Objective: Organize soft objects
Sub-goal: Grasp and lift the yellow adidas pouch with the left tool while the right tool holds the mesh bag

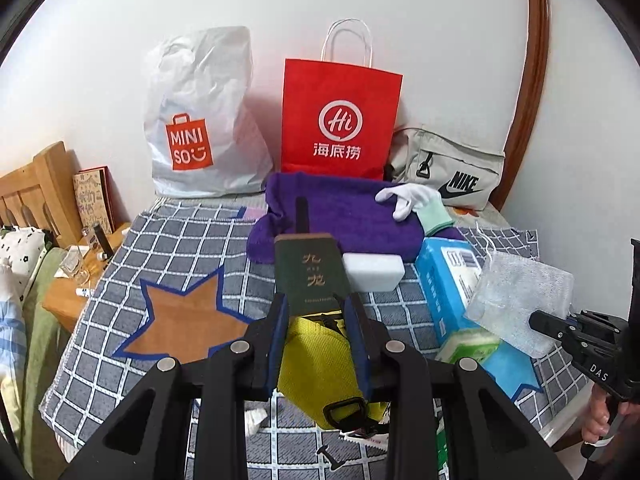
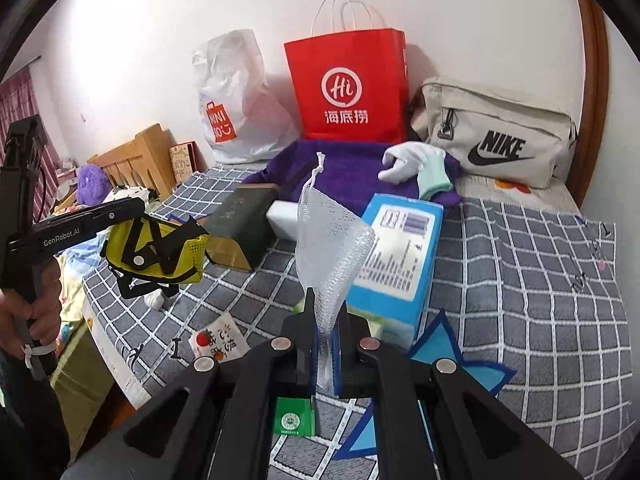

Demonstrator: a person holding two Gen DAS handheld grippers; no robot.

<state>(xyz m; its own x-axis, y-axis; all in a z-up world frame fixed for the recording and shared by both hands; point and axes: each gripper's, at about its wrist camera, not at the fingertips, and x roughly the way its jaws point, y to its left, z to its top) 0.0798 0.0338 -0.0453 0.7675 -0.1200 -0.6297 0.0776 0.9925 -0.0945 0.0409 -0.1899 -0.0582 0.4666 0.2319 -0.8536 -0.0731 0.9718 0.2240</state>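
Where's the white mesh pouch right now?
The white mesh pouch hangs pinched in the right hand-held gripper, in front of the blue box.

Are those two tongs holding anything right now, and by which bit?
Yes. The left tongs pinch a yellow mesh pouch across its top end. The right tongs clamp a white net bag at its lower end.

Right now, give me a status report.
Left gripper shut on yellow mesh bag. Right gripper shut on white net pouch. Both lifted off checked blanket; nothing blocking.
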